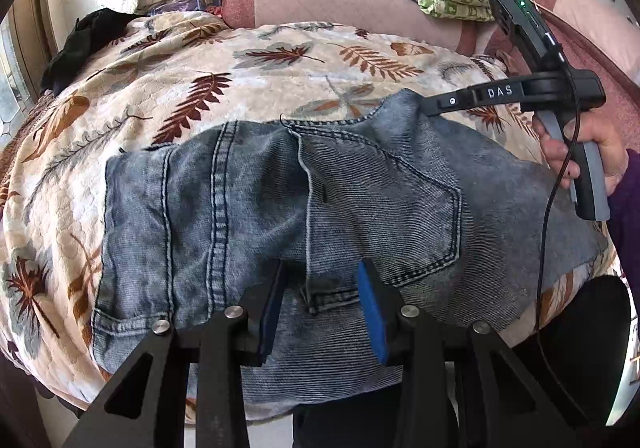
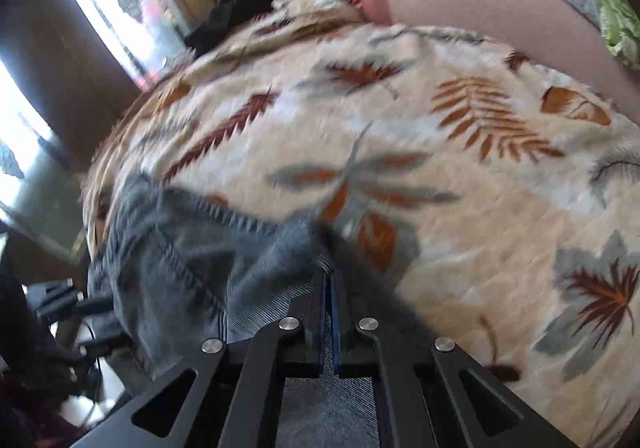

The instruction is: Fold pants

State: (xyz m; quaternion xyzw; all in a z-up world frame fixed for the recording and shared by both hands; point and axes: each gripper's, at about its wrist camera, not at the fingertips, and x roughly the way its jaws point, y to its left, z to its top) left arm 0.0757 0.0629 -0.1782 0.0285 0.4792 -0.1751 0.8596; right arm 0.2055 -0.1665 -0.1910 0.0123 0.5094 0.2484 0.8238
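Over the jeans (image 1: 280, 199), left gripper (image 1: 320, 288) gapes; right gripper (image 2: 329, 280) pinches denim.

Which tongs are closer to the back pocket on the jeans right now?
Left. The left tongs hang open right over the back pocket at its lower edge. The right tongs are shut on the far edge of the jeans, beyond the pocket.
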